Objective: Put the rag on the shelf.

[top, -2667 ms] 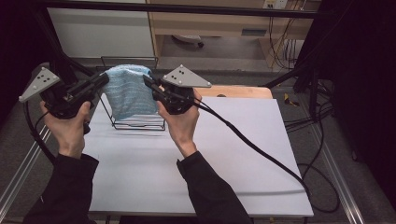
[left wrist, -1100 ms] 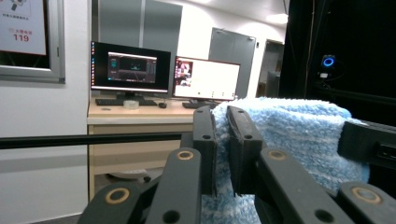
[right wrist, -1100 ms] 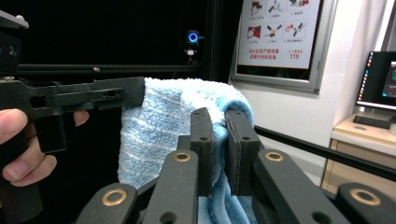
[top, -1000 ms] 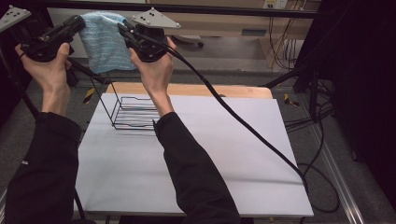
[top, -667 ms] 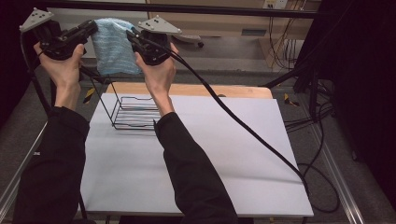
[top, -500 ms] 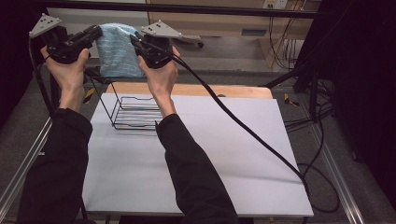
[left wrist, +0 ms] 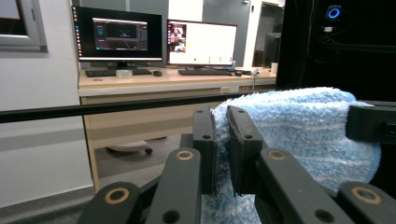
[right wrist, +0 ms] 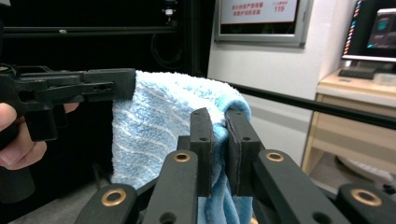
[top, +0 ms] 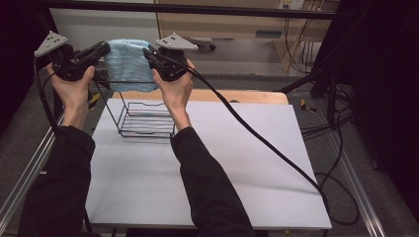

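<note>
White sheeting covers our table (top: 207, 163), with a black wire rack (top: 146, 118) on it and a desk with monitors (left wrist: 154, 37) beyond. Since a second ago we have lowered the fluffy blue towel (top: 126, 64); it hangs above the rack, left claw (top: 104, 49) and right claw (top: 148, 53) each clamped on an upper edge.

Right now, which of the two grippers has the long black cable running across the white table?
The right gripper. Its cable trails diagonally over the white table toward the far right edge. The left gripper sits beyond the table's left edge; both pinch the blue towel.
</note>
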Motion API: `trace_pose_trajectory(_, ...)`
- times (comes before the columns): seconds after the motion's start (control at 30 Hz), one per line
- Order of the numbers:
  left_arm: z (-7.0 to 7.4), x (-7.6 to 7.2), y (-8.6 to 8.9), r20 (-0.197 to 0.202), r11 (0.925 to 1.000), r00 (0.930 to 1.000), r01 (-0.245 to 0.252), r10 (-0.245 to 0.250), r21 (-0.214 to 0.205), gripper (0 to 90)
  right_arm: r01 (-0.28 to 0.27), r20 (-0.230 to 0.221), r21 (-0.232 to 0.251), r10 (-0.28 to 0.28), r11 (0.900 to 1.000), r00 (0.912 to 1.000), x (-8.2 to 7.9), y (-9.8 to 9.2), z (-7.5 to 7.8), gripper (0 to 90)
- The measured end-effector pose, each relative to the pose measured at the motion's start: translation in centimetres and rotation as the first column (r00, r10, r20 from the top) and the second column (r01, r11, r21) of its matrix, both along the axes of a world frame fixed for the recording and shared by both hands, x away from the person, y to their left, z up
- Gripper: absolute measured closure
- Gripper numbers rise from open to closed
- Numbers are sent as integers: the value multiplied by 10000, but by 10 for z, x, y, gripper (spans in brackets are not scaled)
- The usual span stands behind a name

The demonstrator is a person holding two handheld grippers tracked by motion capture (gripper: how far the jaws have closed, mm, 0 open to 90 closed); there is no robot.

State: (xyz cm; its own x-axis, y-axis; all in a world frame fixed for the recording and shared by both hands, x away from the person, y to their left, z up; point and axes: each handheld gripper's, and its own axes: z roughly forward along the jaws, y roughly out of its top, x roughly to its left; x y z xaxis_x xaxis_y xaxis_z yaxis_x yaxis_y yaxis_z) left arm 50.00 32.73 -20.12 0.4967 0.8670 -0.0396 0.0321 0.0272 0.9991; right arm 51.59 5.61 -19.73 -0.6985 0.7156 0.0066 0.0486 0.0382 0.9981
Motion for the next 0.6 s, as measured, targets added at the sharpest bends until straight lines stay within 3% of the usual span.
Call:
trace_pose_trajectory(0.13, -7, -8, 3, -122, 9995, 9999, 103, -99, 309, 823, -122, -135, -174, 119, 9998, 9998, -3, 0, -7, 828)
trace_pose_trajectory(0.47, -20, -21, 10, -226, 9983, 9989, 428, -420, 394, 820, -505, -257, -517, 492, 9974, 9985, -9, -1, -15, 828)
trace_pose_trajectory(0.6, -23, -30, 11, -255, 9957, 9978, 631, -615, 673, 813, -740, -316, -744, 718, 9945, 9969, -14, -4, -17, 825)
